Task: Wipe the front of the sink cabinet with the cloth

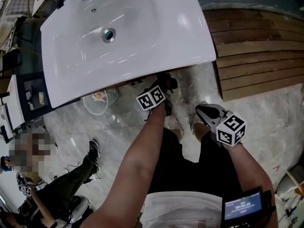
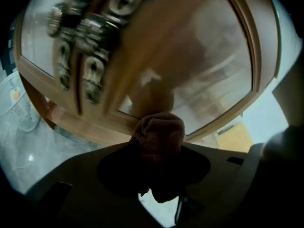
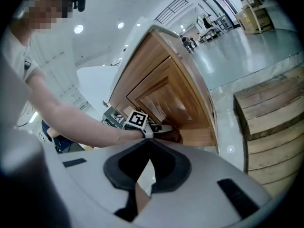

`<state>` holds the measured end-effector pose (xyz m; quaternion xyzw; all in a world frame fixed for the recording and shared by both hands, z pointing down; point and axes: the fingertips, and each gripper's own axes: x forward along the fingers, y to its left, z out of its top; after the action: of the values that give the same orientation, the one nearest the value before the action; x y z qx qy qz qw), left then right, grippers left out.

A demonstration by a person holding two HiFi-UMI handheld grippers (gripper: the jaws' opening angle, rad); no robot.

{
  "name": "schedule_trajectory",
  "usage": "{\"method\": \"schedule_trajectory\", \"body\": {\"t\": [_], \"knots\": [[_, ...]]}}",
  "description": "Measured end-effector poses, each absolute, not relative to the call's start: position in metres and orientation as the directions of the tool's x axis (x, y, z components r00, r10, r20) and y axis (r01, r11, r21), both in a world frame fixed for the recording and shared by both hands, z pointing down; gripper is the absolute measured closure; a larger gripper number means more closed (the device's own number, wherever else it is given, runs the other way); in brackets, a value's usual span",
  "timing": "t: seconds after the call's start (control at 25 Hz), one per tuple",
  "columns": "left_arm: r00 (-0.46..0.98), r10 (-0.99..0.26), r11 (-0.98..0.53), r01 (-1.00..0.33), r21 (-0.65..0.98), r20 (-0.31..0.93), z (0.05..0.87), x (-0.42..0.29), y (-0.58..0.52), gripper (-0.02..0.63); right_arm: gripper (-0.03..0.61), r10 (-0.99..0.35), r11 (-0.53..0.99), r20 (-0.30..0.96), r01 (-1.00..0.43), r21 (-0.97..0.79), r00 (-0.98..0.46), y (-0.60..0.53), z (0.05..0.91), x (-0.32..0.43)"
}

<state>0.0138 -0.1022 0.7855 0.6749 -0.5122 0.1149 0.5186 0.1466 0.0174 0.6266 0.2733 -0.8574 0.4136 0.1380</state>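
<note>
From above, the white sink top (image 1: 128, 37) hides most of the wooden cabinet front (image 3: 166, 94) beneath it. My left gripper (image 1: 164, 90) reaches under the sink's front edge and is shut on a bunched brown cloth (image 2: 159, 129). The cloth is pressed against the lower part of a framed cabinet door (image 2: 199, 65), which looks blurred. In the right gripper view the cloth (image 3: 174, 137) touches the base of the cabinet front. My right gripper (image 1: 200, 110) hangs back from the cabinet above the floor, to the right of the left one. Its jaws are shut with nothing between them.
A clear plastic container (image 1: 100, 101) sits on the marble floor under the sink's left part. A wooden slatted platform (image 1: 256, 46) lies to the right of the cabinet. A seated person's leg and shoe (image 1: 90, 153) are at the lower left.
</note>
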Motion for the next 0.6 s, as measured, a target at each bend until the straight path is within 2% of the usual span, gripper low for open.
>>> {"method": "schedule_trajectory", "body": {"t": [0.36,0.6], "knots": [[0.542,-0.538,0.041,-0.748,0.663,0.645,0.779,0.130,-0.120,0.436,0.565,-0.435,0.436,0.474,-0.640,-0.633,-0.765,0.014,0.621,0.205],[0.590,-0.570,0.083,-0.651,0.755,0.571,0.754,0.166,-0.118,0.436,0.565,-0.420,0.419,0.484,-0.637,-0.647,-0.768,0.025,0.614,0.220]]}}
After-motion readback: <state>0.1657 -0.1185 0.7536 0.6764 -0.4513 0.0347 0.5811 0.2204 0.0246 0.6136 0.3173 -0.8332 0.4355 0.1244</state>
